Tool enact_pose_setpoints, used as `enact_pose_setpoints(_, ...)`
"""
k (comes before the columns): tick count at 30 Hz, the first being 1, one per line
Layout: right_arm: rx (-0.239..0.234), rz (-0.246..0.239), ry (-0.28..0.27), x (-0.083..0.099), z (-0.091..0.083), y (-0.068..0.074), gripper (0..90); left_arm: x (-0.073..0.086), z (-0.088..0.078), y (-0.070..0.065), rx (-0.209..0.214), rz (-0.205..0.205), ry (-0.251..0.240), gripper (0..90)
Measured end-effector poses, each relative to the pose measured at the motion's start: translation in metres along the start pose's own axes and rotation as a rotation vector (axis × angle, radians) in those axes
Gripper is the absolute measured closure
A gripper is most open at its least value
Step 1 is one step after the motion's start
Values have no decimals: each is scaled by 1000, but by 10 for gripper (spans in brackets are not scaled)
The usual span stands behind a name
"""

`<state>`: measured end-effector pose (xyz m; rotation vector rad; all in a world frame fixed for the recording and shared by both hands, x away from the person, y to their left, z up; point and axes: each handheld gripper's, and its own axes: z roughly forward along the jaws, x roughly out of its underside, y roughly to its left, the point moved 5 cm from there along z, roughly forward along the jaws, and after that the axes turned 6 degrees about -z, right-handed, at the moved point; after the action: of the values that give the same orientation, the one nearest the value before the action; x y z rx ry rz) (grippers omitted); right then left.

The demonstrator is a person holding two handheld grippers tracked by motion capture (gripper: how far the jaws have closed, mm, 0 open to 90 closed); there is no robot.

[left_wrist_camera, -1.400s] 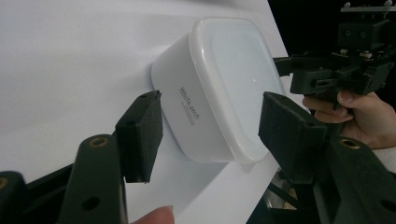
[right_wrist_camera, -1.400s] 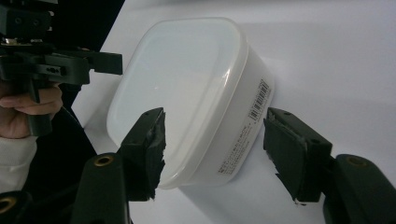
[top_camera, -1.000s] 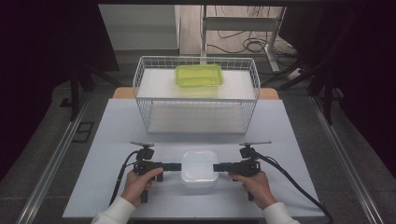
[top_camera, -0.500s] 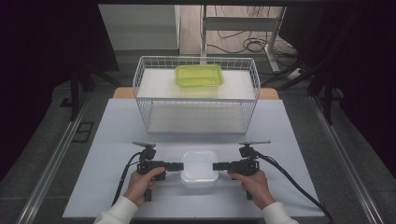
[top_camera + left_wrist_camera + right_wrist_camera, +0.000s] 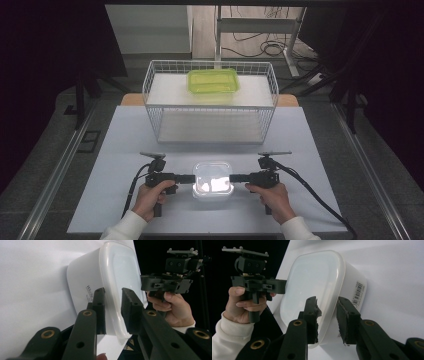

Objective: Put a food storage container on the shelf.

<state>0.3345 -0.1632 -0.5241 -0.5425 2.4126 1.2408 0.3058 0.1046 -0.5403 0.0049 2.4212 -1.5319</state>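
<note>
A white lidded box [image 5: 213, 179] sits on the bench [image 5: 120, 135] near the middle of its front edge, between the two grippers. The left gripper [image 5: 186, 178] comes at it from the left side and the right gripper [image 5: 237, 177] from the right, each held level in a hand.

In the left gripper view the jaws have just been closing and straddle the lid's rim [image 5: 112, 312], one pad under the lip against the box wall and one over the lid; whether both pads press yet cannot be told for sure, though they look tight on it. In the right gripper view the jaws have likewise just been closing and straddle the rim on the opposite side, one worn pad on the lid, with a visible gap between the other pad and the wall.

Toward the back edge of the bench stands a wire basket [image 5: 152, 85] holding a green box [image 5: 213, 80].
</note>
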Motion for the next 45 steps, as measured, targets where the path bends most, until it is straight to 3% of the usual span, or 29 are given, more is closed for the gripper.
enact_pose_setpoints(14, -8, -31, -12, -1, -5, 4, 753, 1, -4, -5, 3, 16, -13, 802)
enact_pose_setpoints(23, -4, -50, -20, -2, -6, 6, 770, 1, -5, -8, -23, 46, -19, 809)
enact_pose_setpoints(45, -5, -52, -38, -3, -9, 8, 789, 1, -8, -17, -50, 106, -30, 809)
